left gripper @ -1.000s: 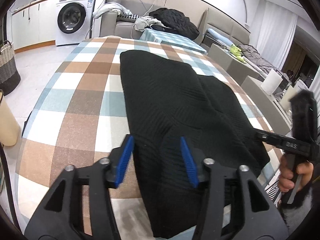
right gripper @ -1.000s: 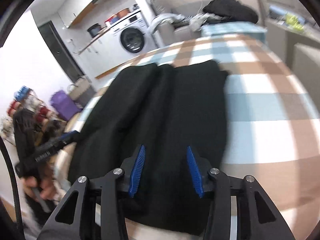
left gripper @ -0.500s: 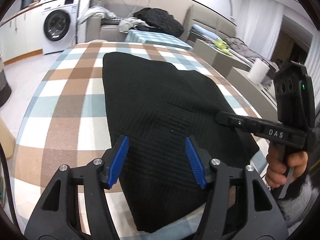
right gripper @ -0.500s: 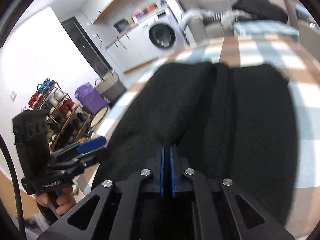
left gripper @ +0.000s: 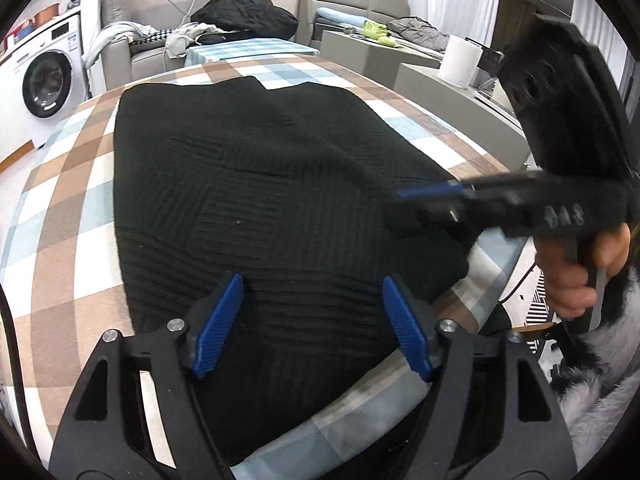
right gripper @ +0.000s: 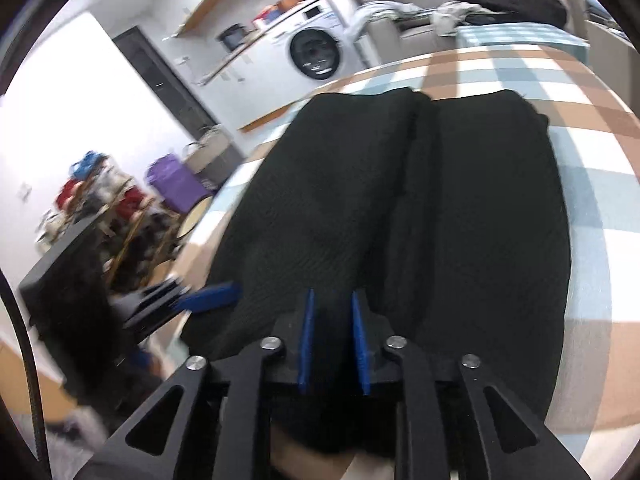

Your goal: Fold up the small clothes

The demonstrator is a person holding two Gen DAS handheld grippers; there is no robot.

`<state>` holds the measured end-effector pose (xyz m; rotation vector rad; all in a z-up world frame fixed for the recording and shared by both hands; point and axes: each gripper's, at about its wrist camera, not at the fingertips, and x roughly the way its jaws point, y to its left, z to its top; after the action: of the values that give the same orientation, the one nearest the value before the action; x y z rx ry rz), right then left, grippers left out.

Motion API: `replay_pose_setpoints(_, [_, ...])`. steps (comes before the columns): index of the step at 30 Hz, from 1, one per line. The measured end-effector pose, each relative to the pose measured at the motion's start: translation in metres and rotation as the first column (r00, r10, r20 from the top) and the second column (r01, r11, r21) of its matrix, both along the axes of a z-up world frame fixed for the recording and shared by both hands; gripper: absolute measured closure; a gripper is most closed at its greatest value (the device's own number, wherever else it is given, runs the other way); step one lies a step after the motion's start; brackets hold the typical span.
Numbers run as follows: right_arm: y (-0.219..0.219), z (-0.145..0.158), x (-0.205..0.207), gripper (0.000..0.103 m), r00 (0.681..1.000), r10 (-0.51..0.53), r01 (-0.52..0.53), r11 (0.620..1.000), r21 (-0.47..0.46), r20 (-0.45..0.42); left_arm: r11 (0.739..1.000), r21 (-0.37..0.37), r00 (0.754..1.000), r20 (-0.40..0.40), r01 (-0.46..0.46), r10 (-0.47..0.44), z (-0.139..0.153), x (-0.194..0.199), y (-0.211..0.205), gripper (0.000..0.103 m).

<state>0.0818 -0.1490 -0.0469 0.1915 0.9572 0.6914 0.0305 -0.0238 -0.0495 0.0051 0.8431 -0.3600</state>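
Note:
A black knitted garment [left gripper: 260, 184] lies folded lengthwise on the checked tablecloth [left gripper: 68, 216]; in the right wrist view [right gripper: 400, 216] it shows a lengthwise crease down its middle. My left gripper [left gripper: 316, 328] is wide open and empty over the garment's near edge at the table's rim. My right gripper [right gripper: 332, 344] has its jaws partly apart, a narrow gap between the blue pads, straddling a raised fold of the garment at its near end. It also shows in the left wrist view [left gripper: 436, 196], low over the garment's right edge.
A washing machine [left gripper: 44, 80] stands far left. A sofa with piled clothes [left gripper: 244, 16] is behind the table. A grey cabinet with a paper roll [left gripper: 458, 60] stands on the right. A purple bin [right gripper: 176, 184] and a cluttered rack [right gripper: 92, 200] are off the table's left side.
My right gripper was shut on the fold half a second ago and has now opened a little. My left gripper has opened wider and shifted right along the garment's near edge.

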Motion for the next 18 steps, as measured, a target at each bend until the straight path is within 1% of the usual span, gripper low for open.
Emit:
replay_pose_setpoints(3, [0.002,-0.005,-0.017,0.078,0.999,0.044,-0.043,0.999,-0.015,0.01,1.0,0.002,1.0,-0.001,0.004,-0.004,-0.001,0.0,-0.002,0.031])
replay_pose_setpoints(4, [0.004,-0.007,-0.022,0.084,0.998,0.048,-0.047,0.998,-0.044,0.039,1.0,-0.001,1.0,-0.003,0.003,-0.003,-0.001,0.0,-0.002,0.031])
replay_pose_setpoints(5, [0.005,-0.008,-0.023,0.098,0.997,0.061,-0.058,0.997,-0.053,0.056,1.0,-0.003,1.0,-0.005,0.003,-0.003,0.0,0.001,-0.001,0.031])
replay_pose_setpoints(6, [0.005,-0.004,-0.028,0.098,0.994,0.075,-0.072,0.997,-0.031,0.085,1.0,-0.013,1.0,-0.005,0.005,-0.005,0.002,0.0,0.001,0.031])
replay_pose_setpoints(8, [0.002,0.005,-0.032,0.098,0.991,0.065,-0.062,0.998,-0.025,0.119,0.999,-0.043,1.0,-0.011,0.013,-0.014,0.004,0.001,0.005,0.03])
replay_pose_setpoints(10, [-0.002,0.003,-0.029,0.099,0.994,0.054,-0.05,0.998,-0.037,0.1,0.998,-0.054,1.0,-0.019,0.022,-0.023,0.004,0.003,0.006,0.03])
replay_pose_setpoints(12, [-0.003,-0.011,-0.022,0.098,0.998,0.033,-0.026,0.994,-0.107,0.058,0.999,-0.045,0.999,-0.028,0.025,-0.027,0.001,0.006,0.005,0.03])
replay_pose_setpoints(13, [-0.005,-0.016,-0.02,0.098,0.999,0.034,-0.03,0.994,-0.103,0.035,0.999,-0.033,0.999,-0.026,0.027,-0.028,0.001,0.006,0.003,0.03])
replay_pose_setpoints(14, [-0.007,-0.016,-0.019,0.094,0.999,0.031,-0.028,0.995,-0.093,0.034,0.999,-0.017,0.999,-0.024,0.031,-0.031,0.0,0.005,0.001,0.029])
replay_pose_setpoints(15, [-0.011,-0.013,-0.019,0.089,0.999,0.016,-0.013,0.998,-0.057,0.041,0.999,-0.013,0.999,-0.026,0.036,-0.036,-0.001,0.005,0.0,0.028])
replay_pose_setpoints(16, [-0.015,-0.01,-0.015,0.081,0.999,-0.003,0.004,0.999,-0.033,0.046,0.999,-0.013,0.999,-0.027,0.036,-0.037,-0.002,0.006,-0.001,0.027])
replay_pose_setpoints(17, [-0.019,-0.008,-0.013,0.075,0.999,-0.019,0.02,1.0,-0.016,0.051,0.999,-0.016,0.999,-0.028,0.035,-0.035,-0.002,0.006,0.0,0.027])
replay_pose_setpoints(18, [-0.022,-0.005,-0.008,0.072,0.997,-0.045,0.045,0.999,0.0,0.057,0.999,-0.018,0.999,-0.028,0.035,-0.035,-0.002,0.007,0.0,0.027])
